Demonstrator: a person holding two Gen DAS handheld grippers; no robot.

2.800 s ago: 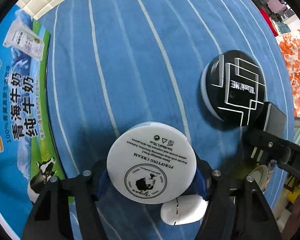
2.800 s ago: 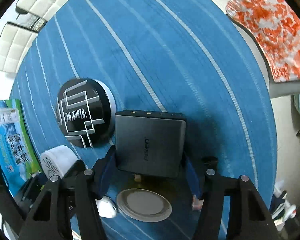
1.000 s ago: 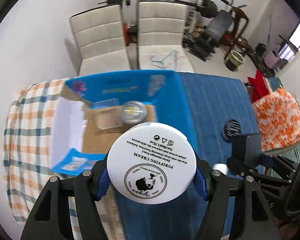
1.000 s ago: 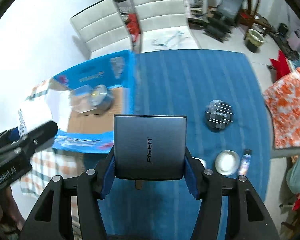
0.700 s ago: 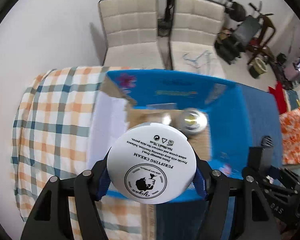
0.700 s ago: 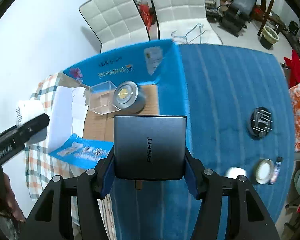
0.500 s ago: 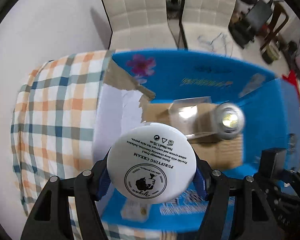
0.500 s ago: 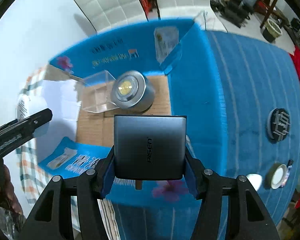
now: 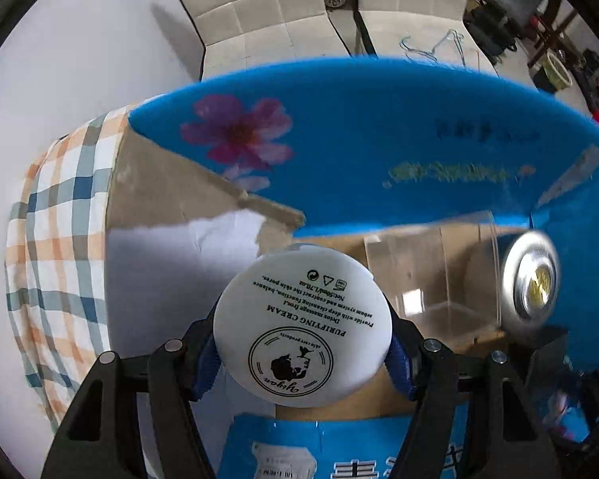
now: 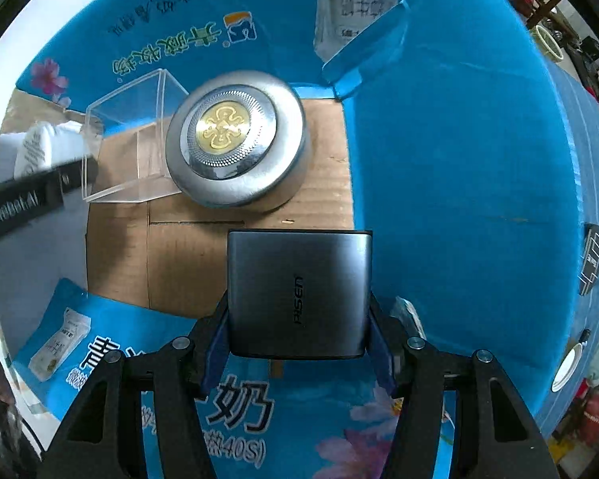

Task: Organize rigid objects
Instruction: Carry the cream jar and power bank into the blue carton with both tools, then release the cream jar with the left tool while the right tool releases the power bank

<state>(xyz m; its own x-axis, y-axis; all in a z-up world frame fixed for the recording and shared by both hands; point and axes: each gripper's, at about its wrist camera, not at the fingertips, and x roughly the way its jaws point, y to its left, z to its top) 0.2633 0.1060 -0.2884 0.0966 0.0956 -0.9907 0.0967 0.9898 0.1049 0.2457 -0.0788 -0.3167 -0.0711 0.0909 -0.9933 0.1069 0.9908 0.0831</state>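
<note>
My left claw [image 9: 302,333] is clamped on the round white cream jar [image 9: 302,325], held above the open blue cardboard box [image 9: 379,131]. My right claw [image 10: 297,329] grips the flat grey PISEN charger [image 10: 297,293] over the box's brown floor. At 11 o'clock from the charger sit a round silver tin [image 10: 235,139] and a clear plastic case [image 10: 129,139], touching.

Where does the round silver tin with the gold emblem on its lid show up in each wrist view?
Left wrist: the silver tin sits at the far right edge, blurred, on the box floor behind the white cream jar.
Right wrist: the tin is upper centre-left, beyond the grey PISEN charger.
Shared landmark: the clear plastic box, directly left of the tin in both views.
</note>
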